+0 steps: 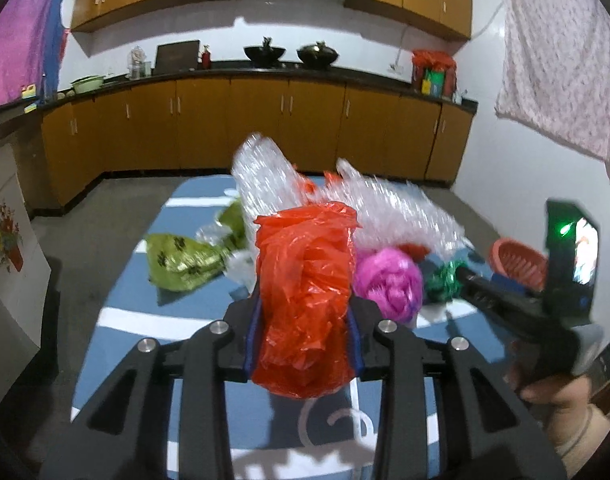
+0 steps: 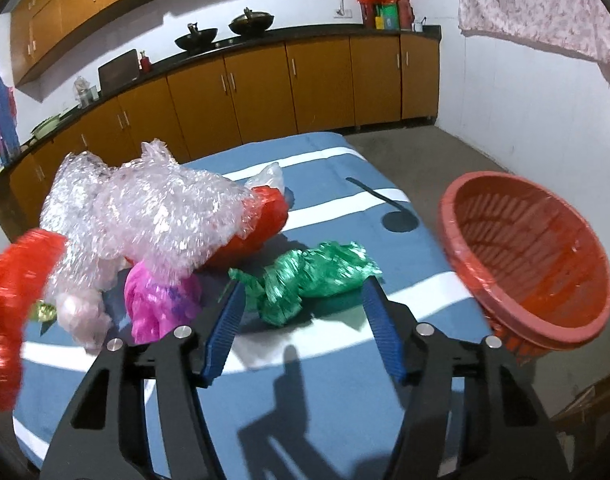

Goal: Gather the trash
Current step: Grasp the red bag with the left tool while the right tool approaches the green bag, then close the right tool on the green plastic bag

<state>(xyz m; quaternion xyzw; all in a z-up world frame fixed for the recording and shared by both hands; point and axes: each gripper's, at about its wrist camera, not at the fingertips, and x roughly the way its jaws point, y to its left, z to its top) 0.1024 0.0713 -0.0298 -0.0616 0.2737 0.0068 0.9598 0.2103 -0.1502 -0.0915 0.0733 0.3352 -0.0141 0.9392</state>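
Note:
My left gripper [image 1: 303,316] is shut on a crumpled red plastic bag [image 1: 305,296] and holds it above the blue cloth; the same bag shows blurred at the left of the right wrist view [image 2: 13,320]. My right gripper [image 2: 303,308] is open, its blue pads on either side of a crumpled green bag [image 2: 313,280] that lies on the cloth, also seen in the left wrist view [image 1: 443,280]. A red basket [image 2: 525,264] sits tilted at the table's right edge. A pink bag [image 2: 161,304], bubble wrap [image 2: 153,216] and another red bag [image 2: 261,220] lie in a pile.
A yellow-green bag [image 1: 181,264] lies at the left of the blue striped tablecloth [image 2: 305,408]. Brown kitchen cabinets [image 1: 241,120] run along the far wall. A pale cloth [image 1: 561,64] hangs at the right wall.

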